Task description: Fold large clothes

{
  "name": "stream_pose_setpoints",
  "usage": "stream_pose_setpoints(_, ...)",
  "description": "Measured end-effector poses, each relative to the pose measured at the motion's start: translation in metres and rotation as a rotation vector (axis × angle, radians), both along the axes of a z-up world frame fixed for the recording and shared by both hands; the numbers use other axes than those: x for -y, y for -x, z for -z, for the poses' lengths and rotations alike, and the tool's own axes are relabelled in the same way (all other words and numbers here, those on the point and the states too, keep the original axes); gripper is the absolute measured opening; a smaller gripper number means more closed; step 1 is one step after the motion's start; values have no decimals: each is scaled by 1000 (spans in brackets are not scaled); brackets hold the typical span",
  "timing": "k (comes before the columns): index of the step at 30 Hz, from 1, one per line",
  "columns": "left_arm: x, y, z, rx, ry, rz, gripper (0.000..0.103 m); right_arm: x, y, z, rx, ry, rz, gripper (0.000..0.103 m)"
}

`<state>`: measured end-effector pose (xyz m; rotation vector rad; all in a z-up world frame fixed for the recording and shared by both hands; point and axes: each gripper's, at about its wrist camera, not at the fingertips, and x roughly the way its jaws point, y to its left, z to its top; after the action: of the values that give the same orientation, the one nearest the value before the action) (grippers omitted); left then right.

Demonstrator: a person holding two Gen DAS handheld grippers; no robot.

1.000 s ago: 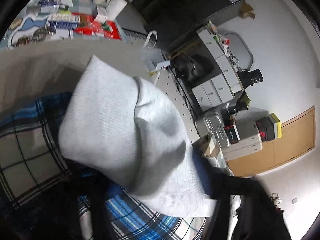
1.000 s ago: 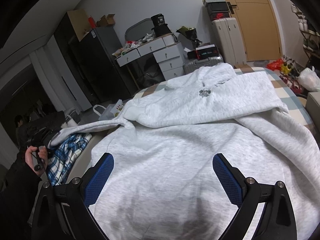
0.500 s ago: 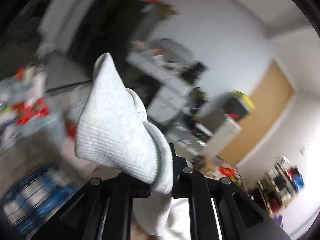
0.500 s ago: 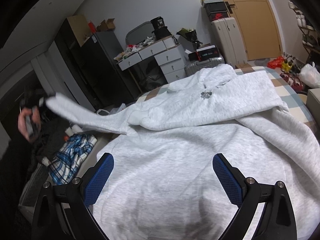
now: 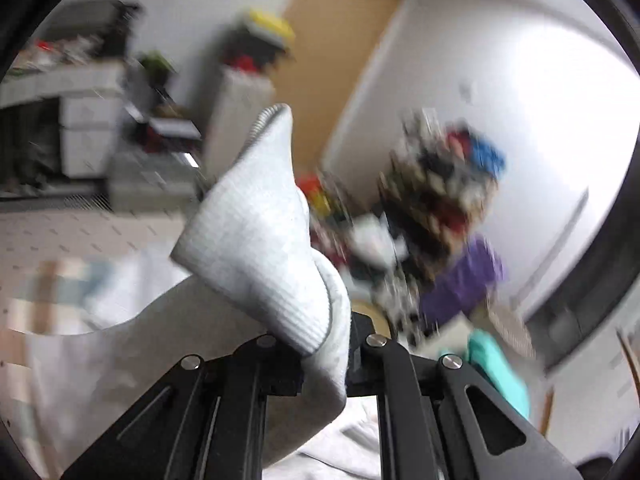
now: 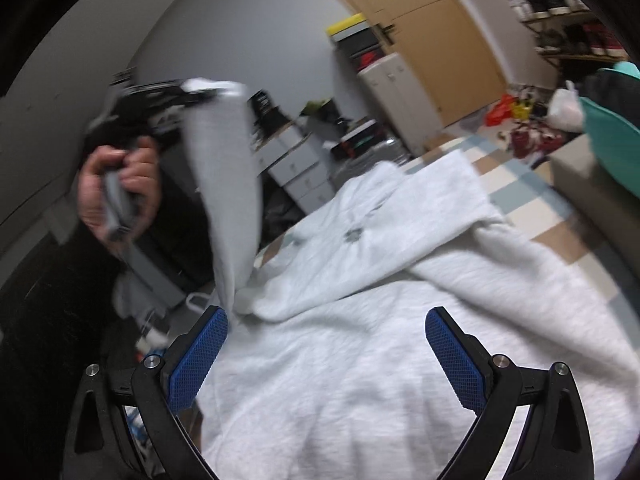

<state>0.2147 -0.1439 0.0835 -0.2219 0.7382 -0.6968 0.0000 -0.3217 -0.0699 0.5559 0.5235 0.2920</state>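
- Your left gripper is clamped shut on the ribbed cuff of the light grey sweatshirt; the cuff stands up out of the jaws and the sleeve hangs from it down to the garment.
- In the right wrist view your left hand holds that gripper raised, up and to the left of the sweatshirt, with the sleeve stretched between the two.
- Your right gripper stands wide open just above the sweatshirt body; its blue pads have nothing between them.
- The sweatshirt lies spread on a bed with a checked cover in beige, white and pale blue. A small dark emblem sits on the far folded part; it is too blurred to read.
- No legible writing or brand anywhere; both views are motion-smeared.
- Room, taken from the sweatshirt: beyond it a grey drawer unit with clutter on top, and a pale suitcase with a yellow-topped box stacked above it.
- Behind those, a tan wooden door in a white wall.
- To the far right of the sweatshirt, a shelf of shoes, probably, and a teal item at the frame edge.
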Motion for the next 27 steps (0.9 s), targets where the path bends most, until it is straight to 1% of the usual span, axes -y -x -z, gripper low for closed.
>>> stream_pose_setpoints(1,22,-2,20,-26,-37,26,7,4,-1,1,-4,-9,11,101)
stream_pose_setpoints(2,47,-4,48,-58,-89,47,7,9,-1,2,-9,-26,25,101)
stream_pose_setpoints(4,76,-11,86,-131,-155,65,7,16,-2,2,-12,-55,43,101)
stream_pose_setpoints(6,98,-16,129,-237,-214,83,7,18,-3,1,-12,-64,42,101)
stream_pose_setpoints(7,103,-18,151,-316,-226,92,7,17,-3,1,-9,-60,39,101)
stream_pose_setpoints(8,108,-18,158,-371,-225,106,8,15,-3,0,-6,-51,33,101)
stream_pose_setpoints(9,111,-17,165,-430,-202,132,12,13,-3,-1,-1,-41,27,101)
stream_pose_setpoints(10,108,-15,170,-472,-166,144,16,15,-1,-2,1,-35,21,101)
stream_pose_setpoints(11,105,-12,168,-490,-124,154,25,14,-2,-2,0,-33,15,101)
stream_pose_setpoints(12,95,-11,163,-504,-66,167,48,14,-2,-1,-2,-36,13,101)
stream_pose_setpoints(13,84,-8,156,-516,-17,173,63,14,-3,0,-7,-42,12,101)
stream_pose_setpoints(14,74,-5,147,-511,22,174,77,15,-4,1,-16,-47,12,101)
stream_pose_setpoints(15,60,-1,138,-492,61,181,78,15,-6,3,-26,-51,11,101)
stream_pose_setpoints(17,35,9,116,-441,80,181,78,15,-8,5,-43,-54,13,101)
stream_pose_setpoints(19,-7,22,102,-380,59,119,79,16,-9,7,-52,-58,18,101)
stream_pose_setpoints(20,-27,19,104,-356,42,78,80,17,-9,8,-56,-62,24,101)
stream_pose_setpoints(21,-49,22,108,-332,-1,10,81,17,-9,9,-58,-63,29,101)
stream_pose_setpoints(23,-83,25,119,-321,-77,-113,81,17,-9,10,-68,-61,38,101)
stream_pose_setpoints(24,-98,26,132,-335,-121,-184,81,17,-10,10,-73,-63,40,101)
stream_pose_setpoints(25,-115,29,148,-366,-151,-239,81,17,-12,12,-82,-68,41,101)
stream_pose_setpoints(27,-132,28,176,-430,-170,-291,81,17,-15,15,-100,-68,46,101)
